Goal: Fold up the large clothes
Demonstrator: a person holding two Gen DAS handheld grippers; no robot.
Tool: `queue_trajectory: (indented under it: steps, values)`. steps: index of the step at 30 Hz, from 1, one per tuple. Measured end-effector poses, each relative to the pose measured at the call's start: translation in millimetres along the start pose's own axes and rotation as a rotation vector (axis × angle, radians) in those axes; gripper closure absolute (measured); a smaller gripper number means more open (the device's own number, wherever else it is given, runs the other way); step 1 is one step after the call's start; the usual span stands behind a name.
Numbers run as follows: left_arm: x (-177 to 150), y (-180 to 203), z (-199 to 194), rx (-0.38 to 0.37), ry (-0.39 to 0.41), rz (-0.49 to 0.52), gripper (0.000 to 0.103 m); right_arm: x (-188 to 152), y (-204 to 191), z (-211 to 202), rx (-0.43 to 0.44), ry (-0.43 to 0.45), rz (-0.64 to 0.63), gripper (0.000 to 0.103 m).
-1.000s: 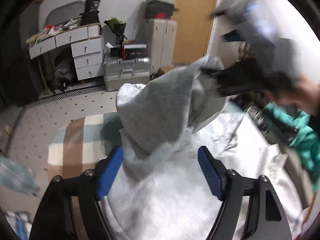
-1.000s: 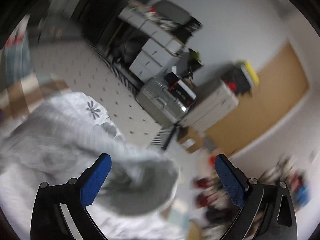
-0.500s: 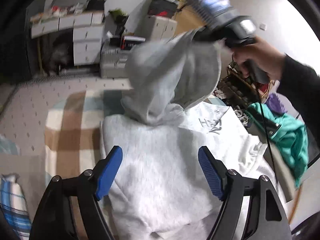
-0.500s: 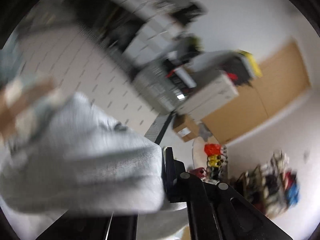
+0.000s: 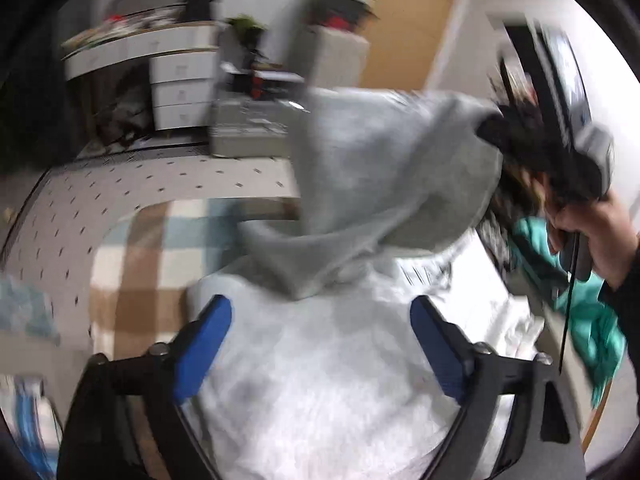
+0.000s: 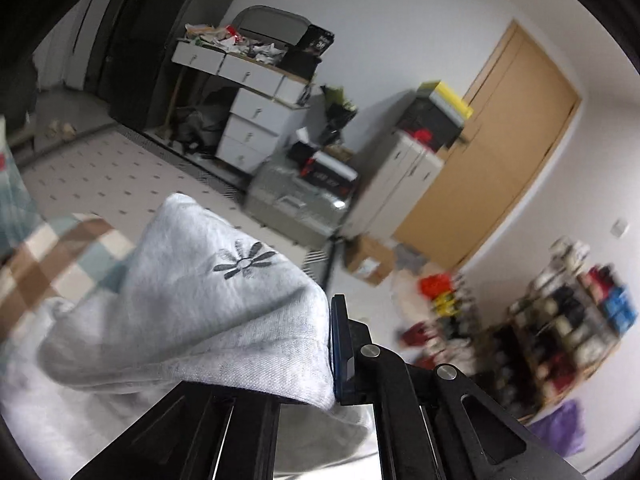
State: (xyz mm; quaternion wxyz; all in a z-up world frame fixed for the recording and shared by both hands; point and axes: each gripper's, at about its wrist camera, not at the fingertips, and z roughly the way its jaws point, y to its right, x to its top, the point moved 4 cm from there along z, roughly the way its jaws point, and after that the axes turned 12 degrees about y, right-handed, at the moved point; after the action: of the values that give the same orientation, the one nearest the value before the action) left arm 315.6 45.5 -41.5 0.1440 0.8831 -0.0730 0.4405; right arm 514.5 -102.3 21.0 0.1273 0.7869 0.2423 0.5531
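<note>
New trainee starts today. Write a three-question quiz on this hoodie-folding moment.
1. True or false: the right hand-held gripper is clamped on the grey hoodie's hood.
2. What lies under the hoodie? A) checked blanket B) bare wood C) a red towel
3. Fill in: the left hand-held gripper has its blue pads on either side of the hoodie's ____ without pressing it.

Key: 1 true; 2 A, the checked blanket; 3 body, and those jaws are opening.
</note>
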Motion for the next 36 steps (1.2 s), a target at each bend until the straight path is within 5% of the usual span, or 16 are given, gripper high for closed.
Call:
queue_trajectory:
  steps: [2,6,11,12,14,15,19,21,27,36]
  values:
    - [9,15,21,0.041,-0.033,0.107,0.015,3,3,-4,0.023,-0.003,0.034,0.1]
    - [32,33,57,0.249,-0.03,0.282,0.015,8,11,-7,0.082,-0.012,0.105,0.1]
    - [55,16,97,0.359,-0.057,0.302,0.016,-7,32,-11,0.075,-0.017,0.213,0.099]
    - [59,13,96,0.354,-0.029,0.296,0.025,-9,30,-12,0.075,-0.01,0.191,0.099]
    - [68,4,93,0.386,0.01,0.287,0.063,-18,25,-8,0.084,-0.014,0.163,0.099]
    - [73,-2,92,0.373,0.022,0.267,0.093,-21,22,-6,0.101,-0.018,0.164,0.099]
    - [96,-19,85,0.437,0.06,0.181,0.101,-28,6,-5,0.135,0.007,0.147,0.098]
    - [120,-22,64,0.472,0.141,0.14,0.101,-27,-1,-6,0.141,0.016,0.133,0.097]
    - [162,-10,10,0.356,0.307,0.058,0.102,-17,15,-13,0.151,0.067,0.229,0.096]
    - [77,-7,4,0.234,0.267,0.1,0.101,-40,28,-43,0.22,0.056,0.323,0.097]
